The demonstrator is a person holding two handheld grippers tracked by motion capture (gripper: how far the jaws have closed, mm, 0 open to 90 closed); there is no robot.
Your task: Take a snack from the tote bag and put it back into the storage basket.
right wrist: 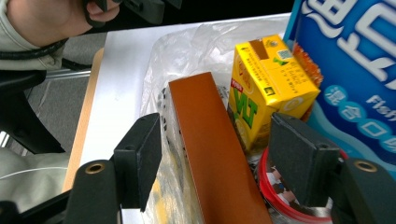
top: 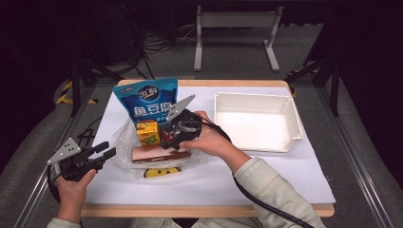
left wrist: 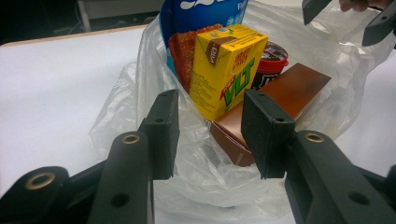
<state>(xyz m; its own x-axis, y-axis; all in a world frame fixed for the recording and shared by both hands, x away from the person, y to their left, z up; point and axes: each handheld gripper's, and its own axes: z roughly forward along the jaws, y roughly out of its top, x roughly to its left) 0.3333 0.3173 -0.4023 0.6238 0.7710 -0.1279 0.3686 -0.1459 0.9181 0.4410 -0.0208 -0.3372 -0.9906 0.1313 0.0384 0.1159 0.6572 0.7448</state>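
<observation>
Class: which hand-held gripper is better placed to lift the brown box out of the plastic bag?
Right. The right hand-held gripper hangs open astride the brown box; the left hand-held gripper waits outside the plastic bag.

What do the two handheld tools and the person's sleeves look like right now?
Each tool, left tool and right tool, is black with thick rectangular jaw pads, brass-ringed holes and a grey three-cornered plate on top. Black cables trail back. Sleeves are pale grey-beige.

Pale beige sleeves point(top: 266, 183), black grippers with brass-ringed screw holes, grey three-cornered plates, black trailing cables
</observation>
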